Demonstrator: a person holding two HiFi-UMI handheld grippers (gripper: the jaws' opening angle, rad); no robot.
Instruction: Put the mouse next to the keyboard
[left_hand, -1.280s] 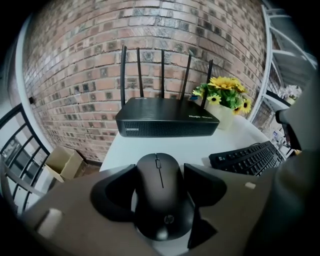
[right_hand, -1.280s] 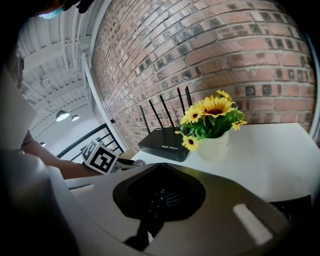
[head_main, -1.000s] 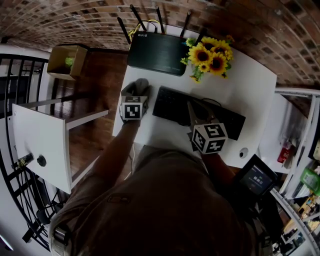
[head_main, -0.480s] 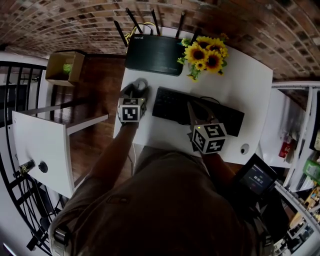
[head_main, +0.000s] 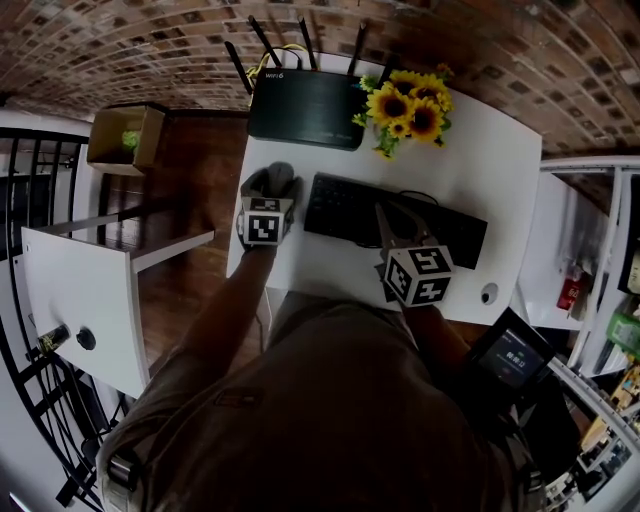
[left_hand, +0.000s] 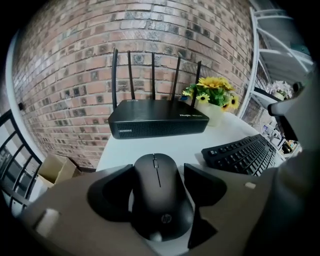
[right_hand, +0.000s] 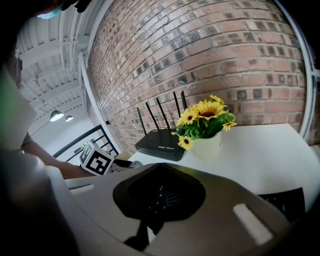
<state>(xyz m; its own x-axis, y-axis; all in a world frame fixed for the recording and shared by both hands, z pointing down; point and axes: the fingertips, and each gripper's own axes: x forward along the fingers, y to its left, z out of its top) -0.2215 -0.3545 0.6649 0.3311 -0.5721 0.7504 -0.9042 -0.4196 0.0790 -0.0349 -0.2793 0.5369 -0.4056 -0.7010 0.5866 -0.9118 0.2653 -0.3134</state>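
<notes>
1. Currently the black mouse (left_hand: 162, 200) sits on the white table (head_main: 480, 170), just beside the left end of the black keyboard (head_main: 340, 205), not touching it.
2. My left gripper (left_hand: 158, 172) has its jaws drawn in narrow around the mouse, one against each flank, holding it where it rests on the tabletop.
3. My right gripper (head_main: 381, 211) hovers over the middle of the keyboard. Its jaws are pressed together with nothing between them.
4. Beyond the mouse, a black router (head_main: 305, 108) with upright antennas stands at the table's far edge.
5. Just to the router's right stands a pot of sunflowers (head_main: 405, 105), in front of a brick wall.
</notes>
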